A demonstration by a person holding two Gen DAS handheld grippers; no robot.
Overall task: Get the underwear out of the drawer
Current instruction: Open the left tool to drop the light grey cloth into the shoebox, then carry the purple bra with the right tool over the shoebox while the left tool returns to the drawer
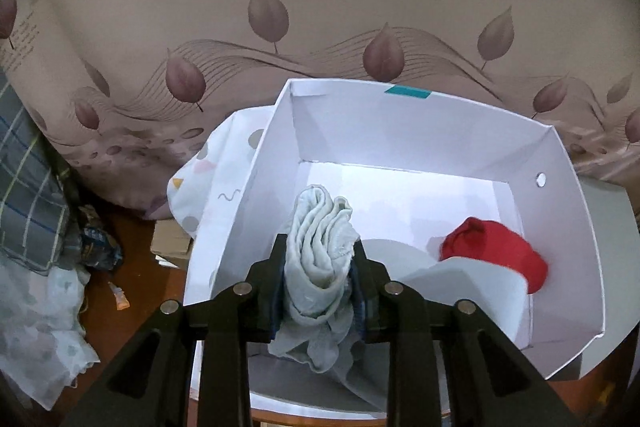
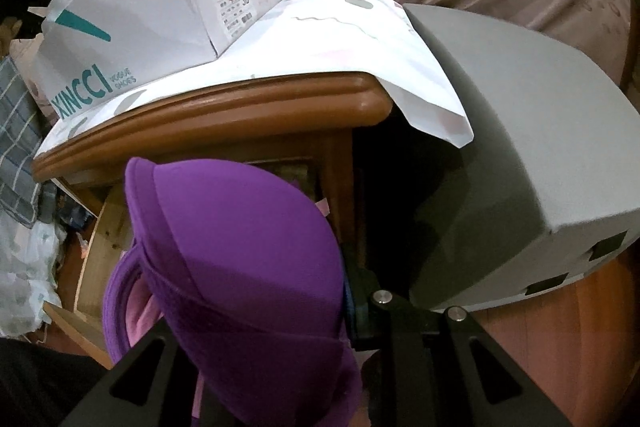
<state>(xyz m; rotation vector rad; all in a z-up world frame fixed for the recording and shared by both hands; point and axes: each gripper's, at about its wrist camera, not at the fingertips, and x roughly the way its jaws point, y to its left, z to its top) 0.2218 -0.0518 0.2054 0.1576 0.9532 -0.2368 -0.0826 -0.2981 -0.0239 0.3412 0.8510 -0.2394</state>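
Left gripper [image 1: 320,275] clamps a rolled pale grey cotton underwear piece [image 1: 322,247] over the open white cardboard shoebox [image 1: 560,163]; a red fabric bundle [image 1: 496,247] lies inside at 3 o'clock. Risk: the loose hem hanging at 6 o'clock drapes over the near box wall on release, so the piece ends half out. Right gripper [image 2: 280,291] is shut on a purple stretch garment [image 2: 240,247] before the wooden nightstand [image 2: 224,107]; only one finger shows, and the bulky fold could slip.

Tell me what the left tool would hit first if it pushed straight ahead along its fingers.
Probably the white floor of the open box: the left tool, gripping the pale grey underwear, points down into it. The red garment lies off to the right; depth is uncertain.
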